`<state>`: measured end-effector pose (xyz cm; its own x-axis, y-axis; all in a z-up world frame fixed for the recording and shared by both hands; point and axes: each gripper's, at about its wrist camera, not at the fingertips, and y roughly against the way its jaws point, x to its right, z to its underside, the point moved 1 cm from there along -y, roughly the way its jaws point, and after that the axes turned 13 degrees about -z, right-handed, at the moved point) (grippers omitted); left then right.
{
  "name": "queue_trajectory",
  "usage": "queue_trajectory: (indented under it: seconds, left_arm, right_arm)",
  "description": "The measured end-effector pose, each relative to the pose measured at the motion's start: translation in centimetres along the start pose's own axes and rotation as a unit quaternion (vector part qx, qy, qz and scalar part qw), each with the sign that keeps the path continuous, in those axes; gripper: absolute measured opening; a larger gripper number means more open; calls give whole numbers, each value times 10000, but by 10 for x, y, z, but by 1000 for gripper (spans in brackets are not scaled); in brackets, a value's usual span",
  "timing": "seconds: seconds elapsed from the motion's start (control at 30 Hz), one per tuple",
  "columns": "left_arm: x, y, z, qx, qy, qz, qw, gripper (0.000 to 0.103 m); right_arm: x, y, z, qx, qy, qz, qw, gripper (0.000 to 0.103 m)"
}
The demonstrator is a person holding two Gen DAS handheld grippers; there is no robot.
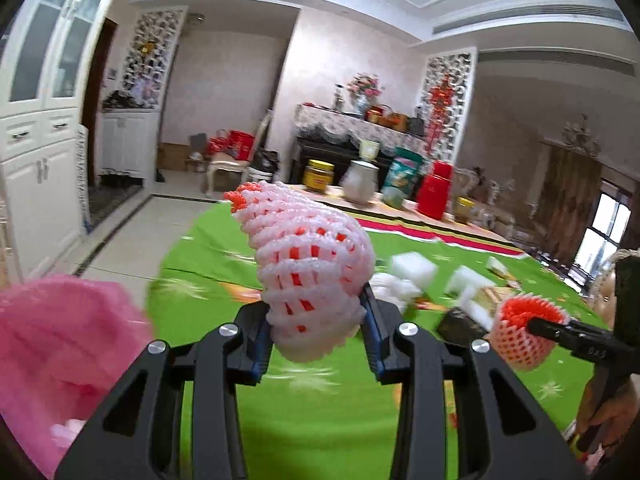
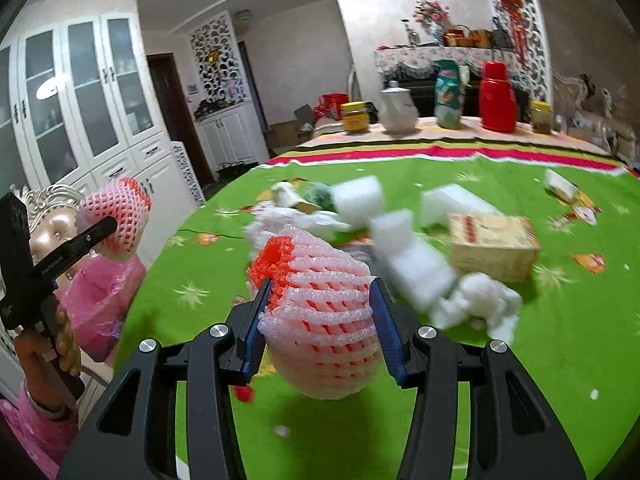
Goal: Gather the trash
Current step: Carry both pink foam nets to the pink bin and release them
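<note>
My left gripper [image 1: 316,320] is shut on a white-and-red foam fruit net [image 1: 308,264], held above the green tablecloth [image 1: 320,420]. My right gripper [image 2: 320,312] is shut on a second foam fruit net [image 2: 320,320], also lifted above the table. Each gripper shows in the other's view: the right one with its net [image 1: 524,332] at the right, the left one with its net [image 2: 116,220] at the left. A pink trash bag [image 1: 60,360] sits at the left table edge, below the left gripper [image 2: 100,300].
White foam blocks [image 2: 412,256], crumpled white paper [image 2: 476,304] and a cardboard box [image 2: 492,244] lie on the table. Jars, a white teapot [image 2: 396,108], a red thermos [image 2: 498,96] and a green bag stand at the far edge. A small carton [image 2: 560,186] lies far right.
</note>
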<state>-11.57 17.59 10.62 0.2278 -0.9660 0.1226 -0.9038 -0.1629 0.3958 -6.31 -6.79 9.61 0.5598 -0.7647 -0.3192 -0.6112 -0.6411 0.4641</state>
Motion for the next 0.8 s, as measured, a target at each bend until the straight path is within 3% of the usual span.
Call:
queue_trajectory:
  seconds: [0.43, 0.8]
  left_arm:
    - [-115, 41, 0, 84, 545, -645, 9964, 37]
    - [-182, 57, 11, -465, 689, -1262, 9885, 38]
  right_arm:
    - [-108, -67, -31, -175, 750, -844, 9935, 47]
    - [-190, -129, -41, -430, 1083, -2121, 9703, 48]
